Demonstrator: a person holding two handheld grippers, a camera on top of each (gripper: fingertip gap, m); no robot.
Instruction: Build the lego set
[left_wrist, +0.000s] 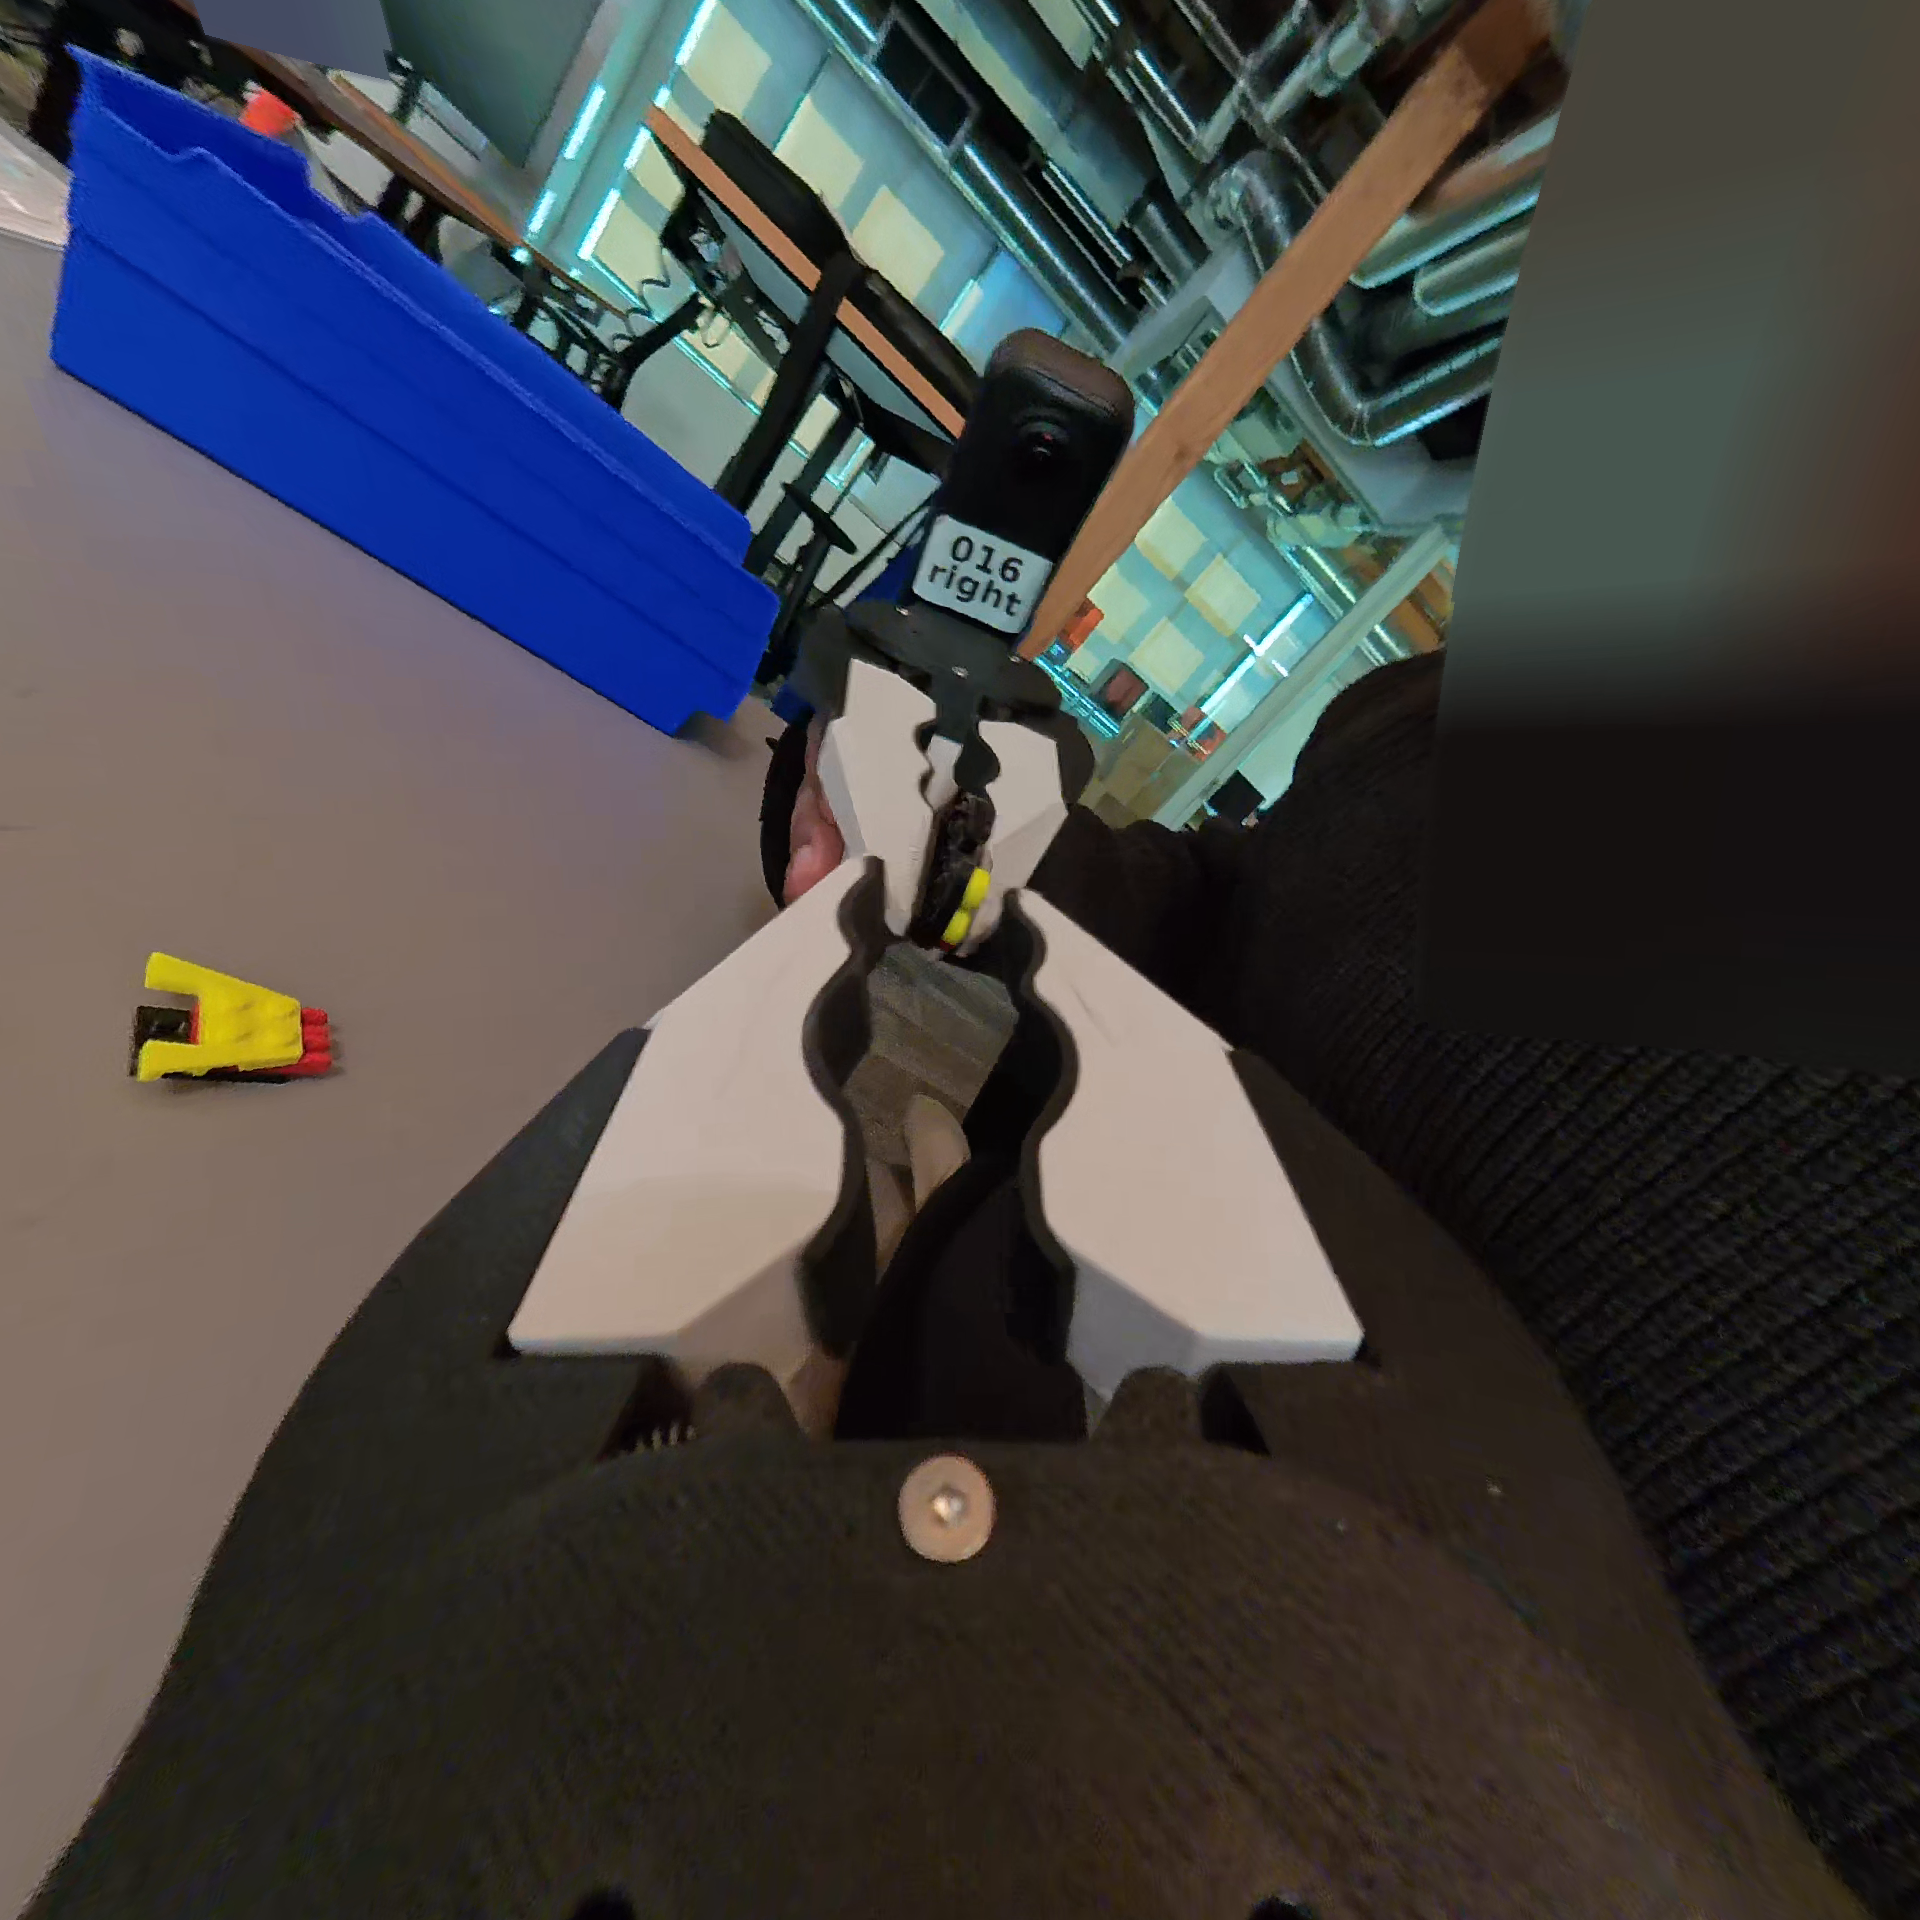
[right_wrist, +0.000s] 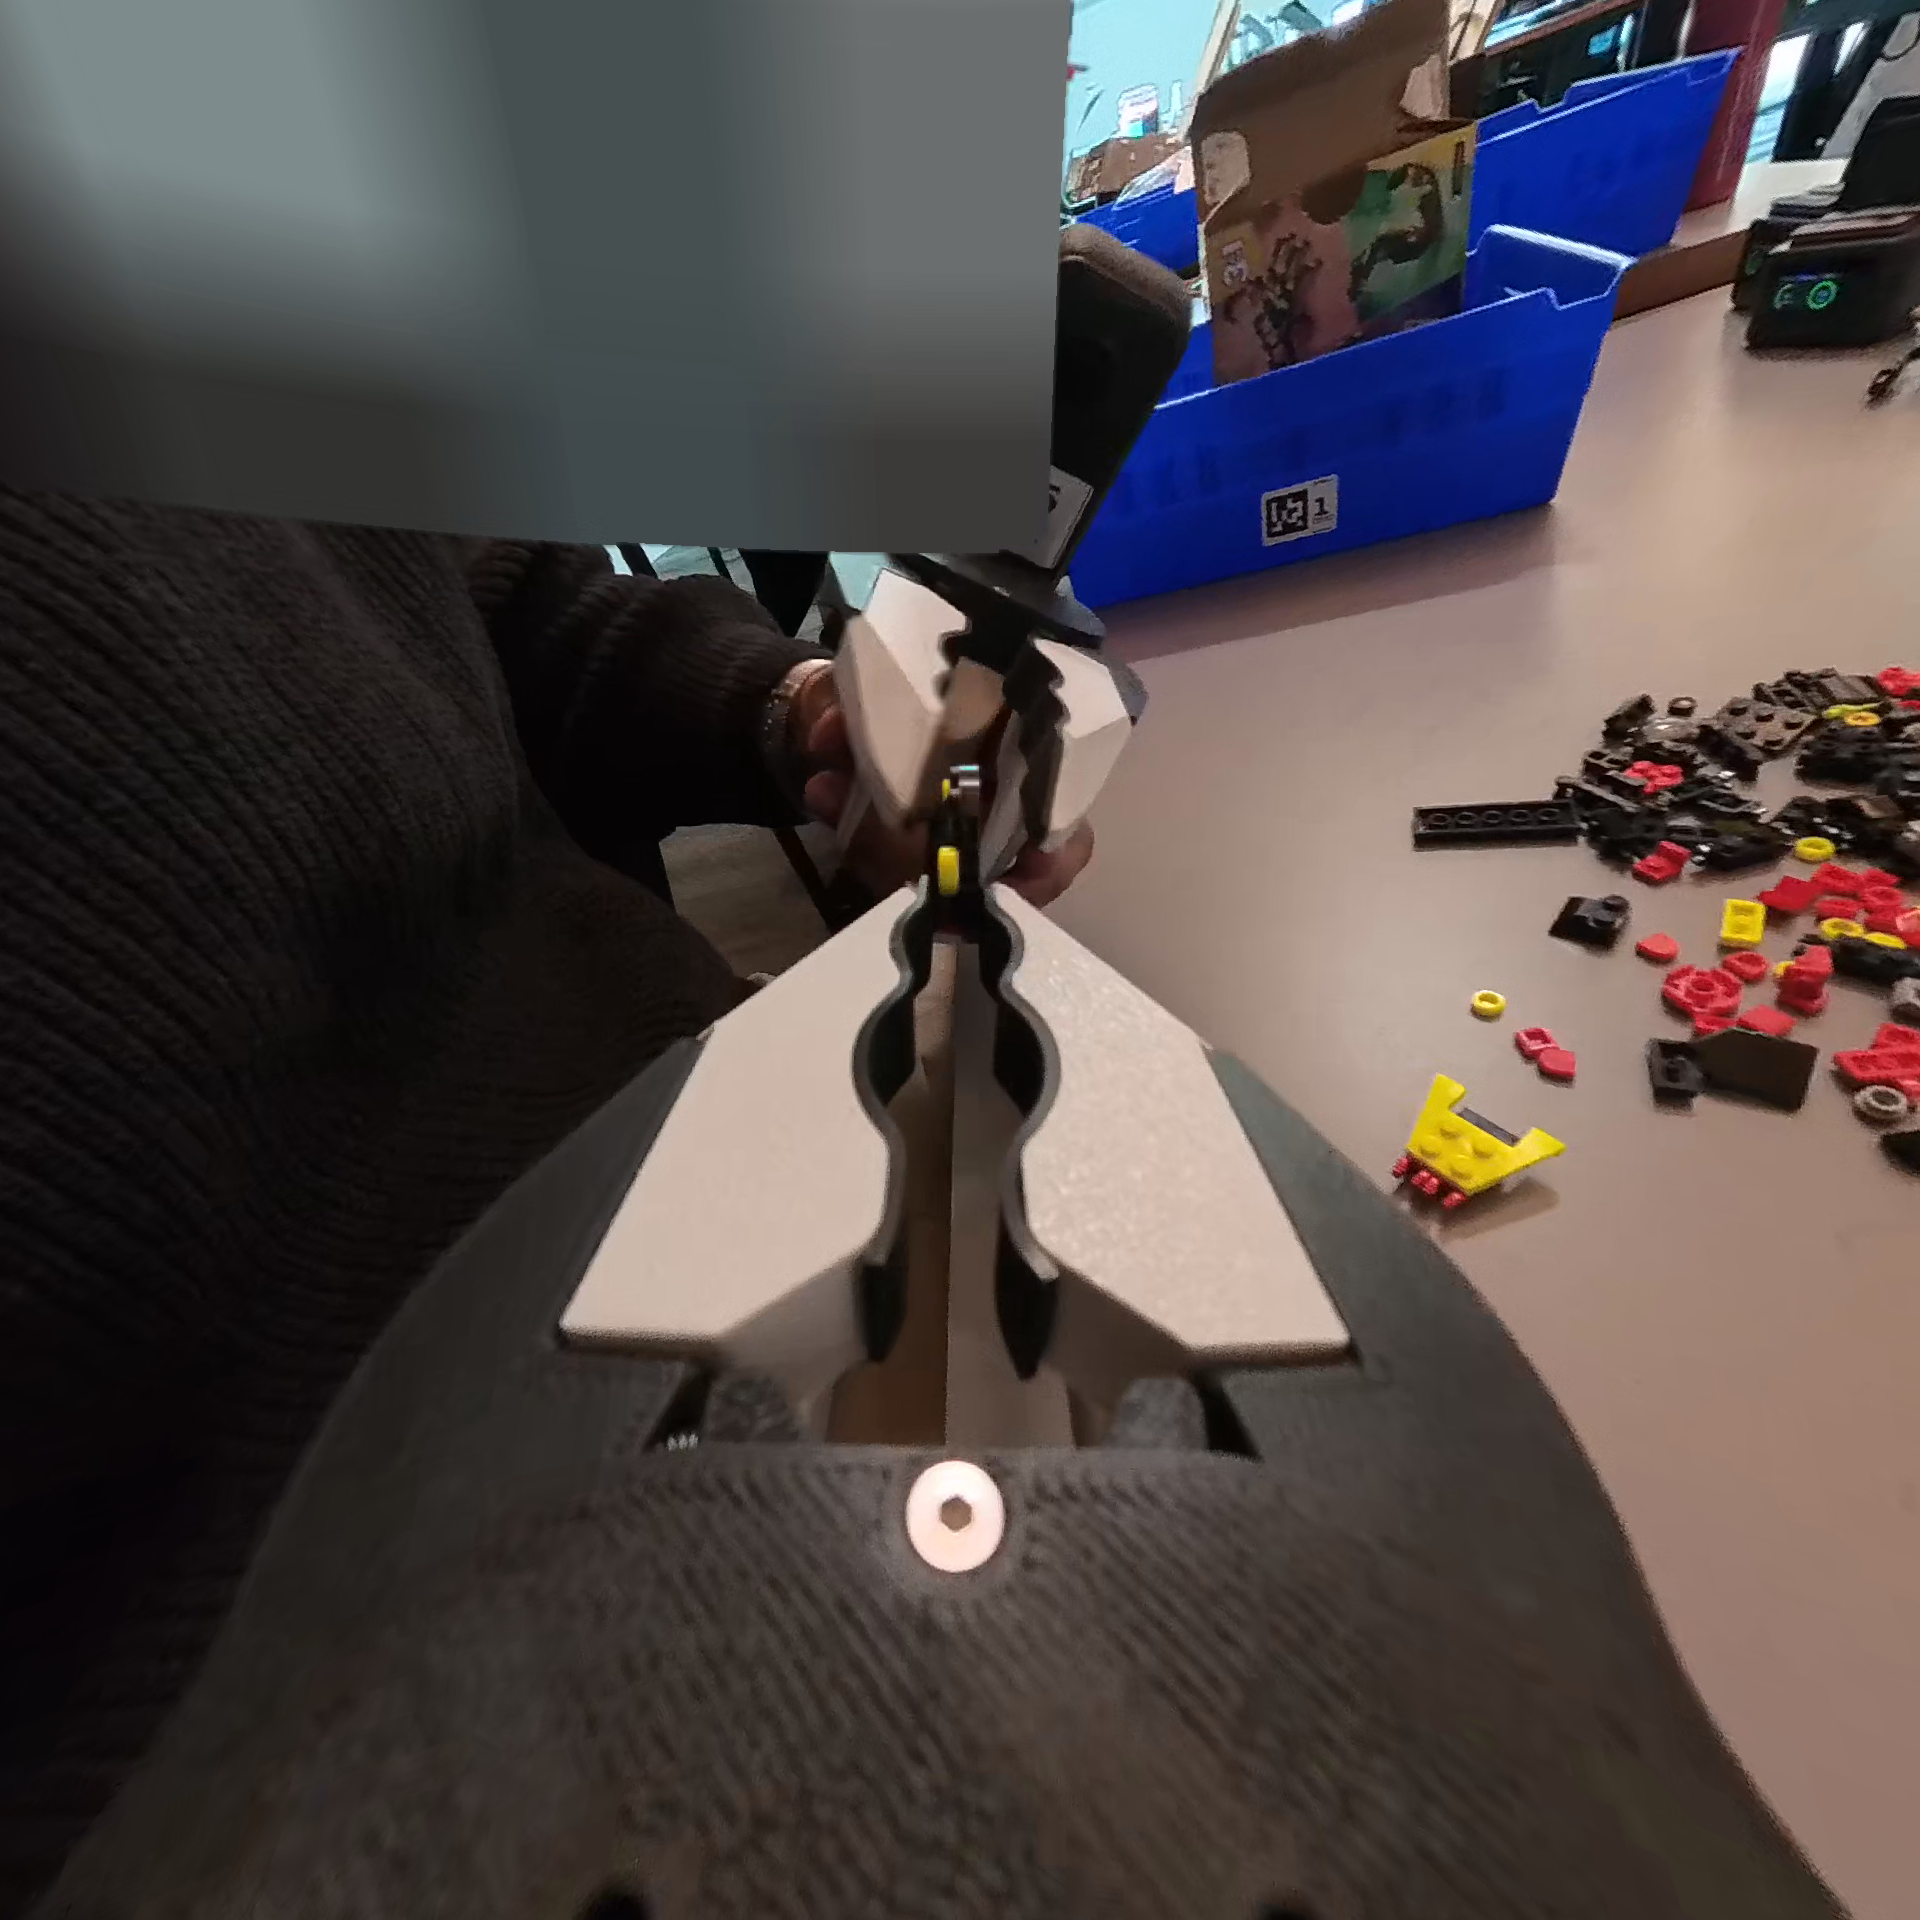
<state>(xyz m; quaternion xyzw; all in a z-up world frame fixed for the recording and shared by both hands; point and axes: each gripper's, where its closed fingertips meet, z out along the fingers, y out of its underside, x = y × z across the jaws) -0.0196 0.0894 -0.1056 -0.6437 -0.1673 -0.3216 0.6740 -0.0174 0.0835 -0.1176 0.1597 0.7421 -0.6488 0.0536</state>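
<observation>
Meeting tip to tip above the table's (right_wrist: 1299, 727) edge, the left gripper (left_wrist: 940, 940) and the right gripper (right_wrist: 951, 914) both pinch one small black-and-yellow assembly (right_wrist: 948, 847) — jaws closed on it from opposite ends. Further right, a finished yellow-and-red wedge section (right_wrist: 1475, 1143) lies apart, then the loose pile of black, red and yellow pieces (right_wrist: 1787, 883) — so the build looks early, most bricks unplaced.

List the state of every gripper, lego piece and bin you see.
left gripper: shut on black-and-yellow lego piece, held in the air
right gripper: shut on the same piece
yellow-red lego subassembly: lying on table, untouched
loose lego pile: scattered
blue bin: upright, holds a cardboard box
</observation>
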